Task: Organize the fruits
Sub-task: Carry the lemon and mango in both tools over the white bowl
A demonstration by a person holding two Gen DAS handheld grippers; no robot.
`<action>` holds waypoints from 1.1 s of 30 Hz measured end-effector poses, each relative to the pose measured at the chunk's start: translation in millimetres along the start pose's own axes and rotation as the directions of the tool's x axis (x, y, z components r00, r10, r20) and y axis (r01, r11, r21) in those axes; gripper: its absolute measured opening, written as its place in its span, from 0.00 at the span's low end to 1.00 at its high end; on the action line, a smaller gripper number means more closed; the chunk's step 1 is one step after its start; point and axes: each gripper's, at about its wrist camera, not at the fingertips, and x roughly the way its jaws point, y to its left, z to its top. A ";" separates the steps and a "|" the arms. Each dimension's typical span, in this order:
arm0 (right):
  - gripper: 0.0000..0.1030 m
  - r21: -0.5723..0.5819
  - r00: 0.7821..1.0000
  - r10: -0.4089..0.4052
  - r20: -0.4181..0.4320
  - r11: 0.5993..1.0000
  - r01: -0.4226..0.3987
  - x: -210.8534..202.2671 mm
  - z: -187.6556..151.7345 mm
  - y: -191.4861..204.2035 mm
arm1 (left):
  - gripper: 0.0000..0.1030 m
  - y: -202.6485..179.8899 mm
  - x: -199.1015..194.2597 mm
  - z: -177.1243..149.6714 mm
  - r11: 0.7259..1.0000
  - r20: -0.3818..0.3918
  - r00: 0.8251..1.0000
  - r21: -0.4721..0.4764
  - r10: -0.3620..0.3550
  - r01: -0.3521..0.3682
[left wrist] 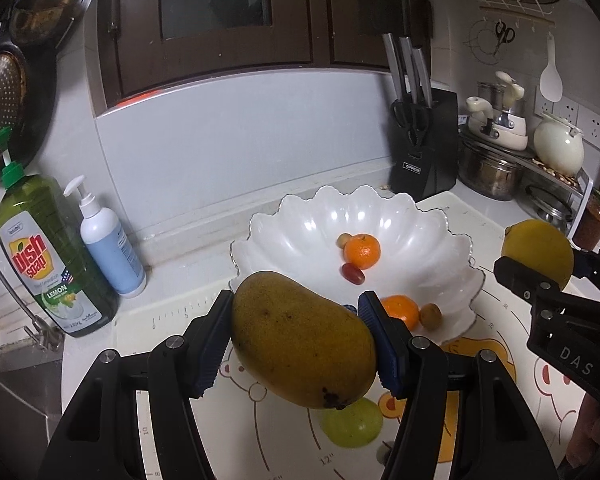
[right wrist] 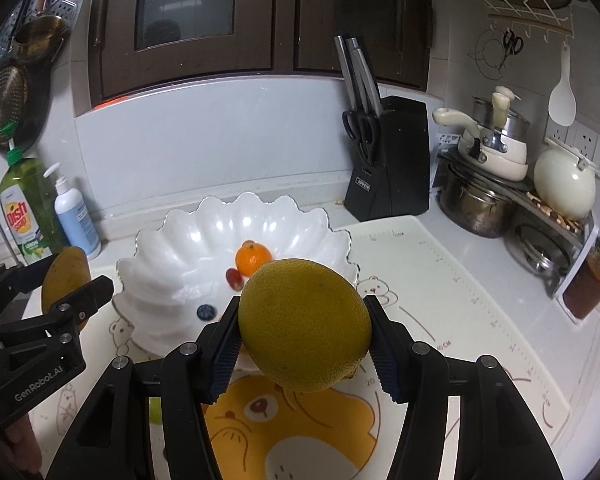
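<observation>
My left gripper (left wrist: 296, 340) is shut on a yellow-brown mango (left wrist: 300, 340), held above the mat in front of the white scalloped bowl (left wrist: 300, 224). My right gripper (right wrist: 304, 340) is shut on a yellow lemon (right wrist: 304, 324), also lifted near the bowl (right wrist: 172, 240). Inside the bowl lie a mandarin (left wrist: 362, 251), a red grape (left wrist: 353, 273) and a small tan fruit (left wrist: 344, 239). A second mandarin (left wrist: 402, 310) and a small brown fruit (left wrist: 431, 316) show through the bowl's near side. A green grape (left wrist: 352, 424) lies on the mat under the mango. A blueberry (right wrist: 206, 312) rests by the bowl.
A bear-print baking mat (right wrist: 420, 280) covers the counter. Dish soap (left wrist: 46, 256) and a pump bottle (left wrist: 108, 240) stand at left by the sink. A knife block (right wrist: 388, 160), pots (right wrist: 480, 204), a cream kettle (right wrist: 564, 184) and a jar (right wrist: 592, 280) crowd the back right.
</observation>
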 end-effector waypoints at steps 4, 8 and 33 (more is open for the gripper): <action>0.57 0.000 1.000 -0.001 -0.004 1.000 0.001 8.5 4.6 0.0 | 0.60 2.2 10.7 3.9 1.000 -0.006 1.000 -0.008 0.007 -0.007; 0.57 0.005 1.000 -0.001 -0.009 1.000 0.001 16.6 7.4 -0.5 | 0.60 3.6 21.2 6.3 1.000 -0.009 1.000 -0.005 0.015 -0.015; 0.57 0.019 0.993 -0.009 -0.115 1.000 0.011 84.3 13.1 -7.7 | 0.60 8.3 82.5 19.3 0.999 -0.062 0.997 -0.008 0.039 -0.040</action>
